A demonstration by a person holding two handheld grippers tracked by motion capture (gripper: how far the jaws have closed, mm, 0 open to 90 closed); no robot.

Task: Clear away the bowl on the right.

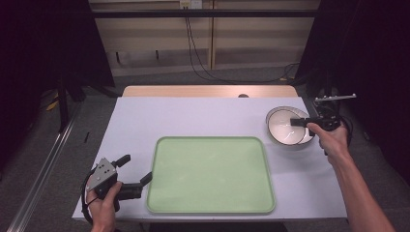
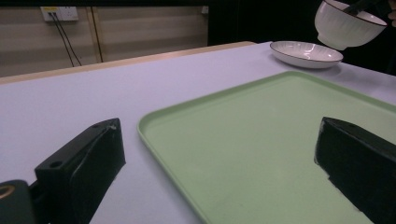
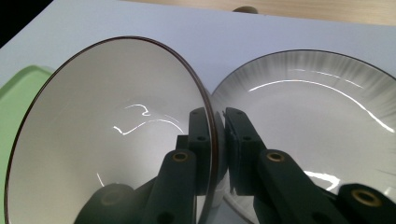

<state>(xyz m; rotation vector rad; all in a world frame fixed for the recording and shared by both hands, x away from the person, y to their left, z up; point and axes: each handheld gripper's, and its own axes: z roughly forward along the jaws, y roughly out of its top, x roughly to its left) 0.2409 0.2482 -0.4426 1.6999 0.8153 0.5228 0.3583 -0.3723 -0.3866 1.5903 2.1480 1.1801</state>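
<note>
Over the plate (image 3: pixel 322 121), pinching the bowl (image 3: pixel 107 140) rim in the right claw (image 3: pixel 217 140), keeping it tilted for carrying; idling beside the tray (image 1: pixel 210 174), left claw (image 1: pixel 138 169) gaping, holding nothing.

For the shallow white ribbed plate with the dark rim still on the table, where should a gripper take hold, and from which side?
Grip the shallow white ribbed plate by its raised dark rim, one jaw above and one beneath, coming in low from the table's right edge. It lies flat, with a thin, flared lip. The right gripper pinches the white bowl by its rim in the same way, lifted above the plate.

White bowl (image 3: pixel 107 135), dark-rimmed; green tray (image 1: pixel 210 174).
</note>
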